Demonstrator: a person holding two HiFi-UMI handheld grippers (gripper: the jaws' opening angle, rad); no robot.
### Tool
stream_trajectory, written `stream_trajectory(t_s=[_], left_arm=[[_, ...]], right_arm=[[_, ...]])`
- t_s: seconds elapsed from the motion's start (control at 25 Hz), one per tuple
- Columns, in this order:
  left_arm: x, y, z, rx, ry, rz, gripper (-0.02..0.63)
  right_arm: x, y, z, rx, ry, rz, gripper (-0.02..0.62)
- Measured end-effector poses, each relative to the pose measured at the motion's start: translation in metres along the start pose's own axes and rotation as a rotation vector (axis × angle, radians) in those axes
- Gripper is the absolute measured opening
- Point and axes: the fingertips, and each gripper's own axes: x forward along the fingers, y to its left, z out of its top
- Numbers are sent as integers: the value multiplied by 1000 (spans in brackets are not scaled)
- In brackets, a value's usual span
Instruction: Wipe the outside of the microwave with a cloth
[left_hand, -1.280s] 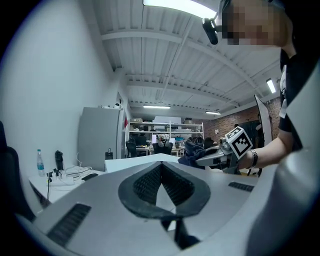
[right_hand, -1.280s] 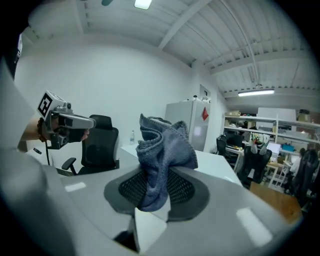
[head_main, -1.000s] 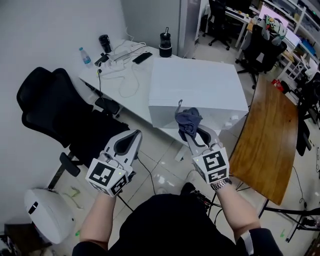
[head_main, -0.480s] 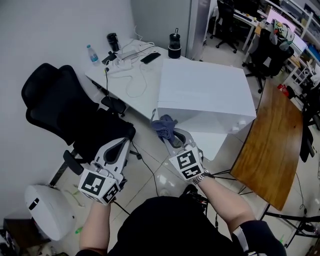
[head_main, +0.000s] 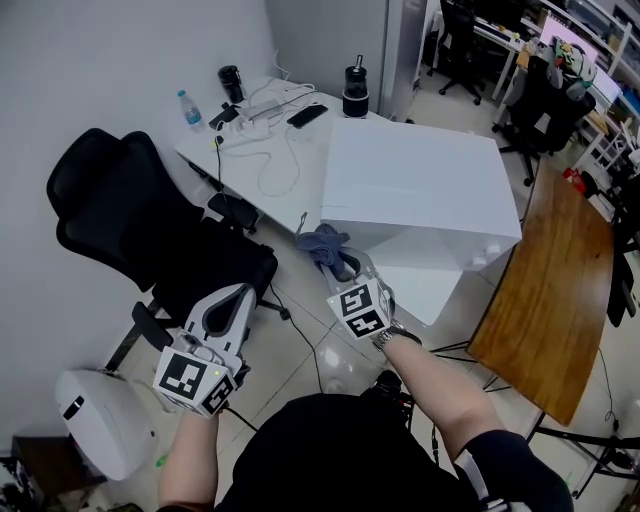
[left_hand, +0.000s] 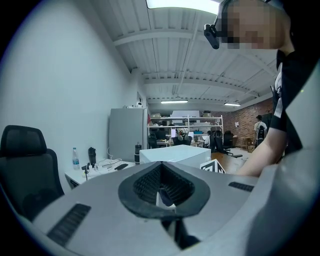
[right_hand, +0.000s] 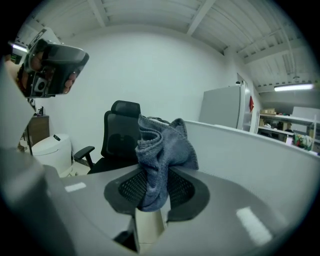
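Grey-blue cloth (head_main: 322, 243) poised beside the microwave's near corner.
Left gripper (head_main: 238, 295) hangs low, fingers closed, empty; right gripper (head_main: 345, 266), nearer, pinches the cloth; white microwave (head_main: 420, 175) on desk (head_main: 262, 172) lies just ahead-right.

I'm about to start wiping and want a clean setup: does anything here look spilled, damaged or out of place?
Nothing looks spilled or damaged. The cloth is a bunched wad in the right gripper's jaws rather than spread flat, and loose cables sprawl over the desk beside the microwave.
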Motion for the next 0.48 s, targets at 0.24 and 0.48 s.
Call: stream_trajectory(t_s=[0.24, 0.48], left_arm=[[0, 6, -1, 12, 17, 4, 5], [4, 5, -1, 17, 19, -18, 5]], right_arm=[[9, -16, -8, 23, 9, -50, 96], [0, -30, -16, 34, 19, -99, 95]])
